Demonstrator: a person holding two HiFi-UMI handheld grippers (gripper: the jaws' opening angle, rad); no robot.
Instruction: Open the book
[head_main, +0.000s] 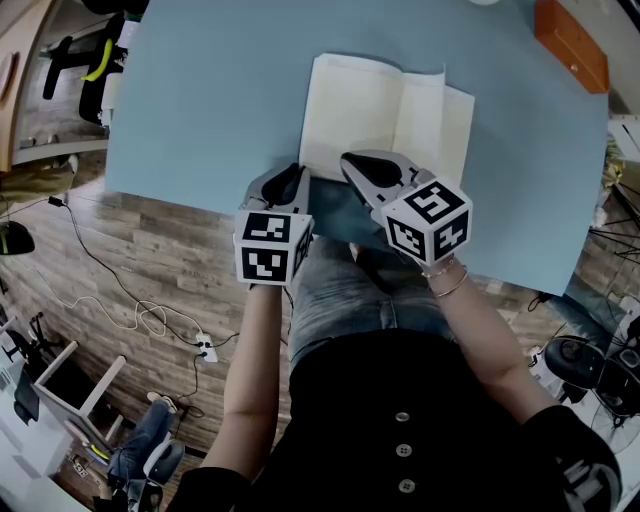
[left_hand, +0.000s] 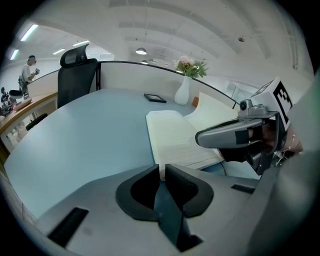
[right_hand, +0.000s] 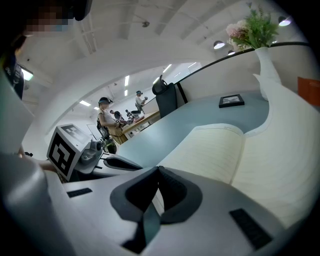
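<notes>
The book (head_main: 385, 115) lies open and flat on the light blue table (head_main: 210, 110), cream lined pages up; it also shows as the book (left_hand: 175, 137) and the book (right_hand: 220, 150) in the gripper views. My left gripper (head_main: 297, 172) is shut at the book's near left corner with nothing between its jaws (left_hand: 161, 169). My right gripper (head_main: 348, 160) is shut and empty too, its tips over the near edge of the left page (right_hand: 158, 169). The two grippers sit close together, side by side.
A white vase of flowers (left_hand: 184, 90) and a small dark picture frame (left_hand: 155, 98) stand at the table's far side. An orange box (head_main: 570, 40) lies at the far right corner. A black office chair (left_hand: 75, 75) stands to the left. People stand far behind.
</notes>
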